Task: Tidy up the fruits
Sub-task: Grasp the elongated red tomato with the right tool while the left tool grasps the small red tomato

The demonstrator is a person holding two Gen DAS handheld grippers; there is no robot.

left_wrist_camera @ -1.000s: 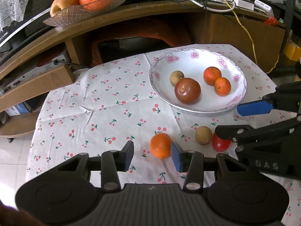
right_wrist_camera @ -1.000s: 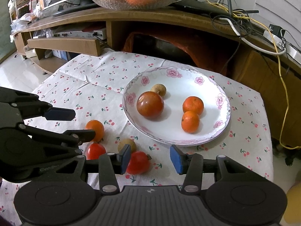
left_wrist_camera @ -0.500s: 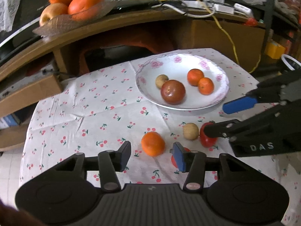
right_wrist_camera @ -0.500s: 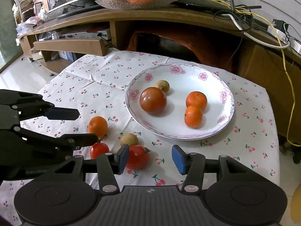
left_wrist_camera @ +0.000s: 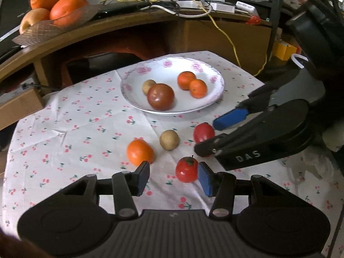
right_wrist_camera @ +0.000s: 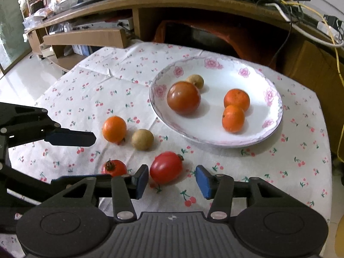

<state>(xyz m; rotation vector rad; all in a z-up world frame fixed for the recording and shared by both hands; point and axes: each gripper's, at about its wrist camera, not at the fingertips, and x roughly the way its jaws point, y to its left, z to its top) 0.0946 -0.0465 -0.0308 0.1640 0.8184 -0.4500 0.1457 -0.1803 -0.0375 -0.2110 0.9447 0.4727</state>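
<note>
A flowered white plate (left_wrist_camera: 172,68) (right_wrist_camera: 215,73) holds a big dark tomato (left_wrist_camera: 160,96), a tan longan and two small oranges. On the cherry-print cloth lie an orange (left_wrist_camera: 139,152) (right_wrist_camera: 114,129), a longan (left_wrist_camera: 169,139) (right_wrist_camera: 142,139), a small tomato (left_wrist_camera: 186,169) (right_wrist_camera: 114,167) and an oval tomato (left_wrist_camera: 203,132) (right_wrist_camera: 166,169). My left gripper (left_wrist_camera: 174,175) (right_wrist_camera: 86,159) is open around the small tomato, which sits close to the right pad. My right gripper (right_wrist_camera: 172,181) (left_wrist_camera: 215,134) straddles the oval tomato; its jaws are closing slightly, without pressing on the fruit.
A glass dish (left_wrist_camera: 53,21) of large oranges and an apple stands on the wooden shelf behind the table. Cables (left_wrist_camera: 172,6) and a yellow cord hang over that shelf. The table drops off to the floor at left (right_wrist_camera: 21,81) and right.
My left gripper has shifted right, from framing the orange to framing the small tomato, and its jaws stand a little wider. The right gripper has crept nearer the oval tomato.
</note>
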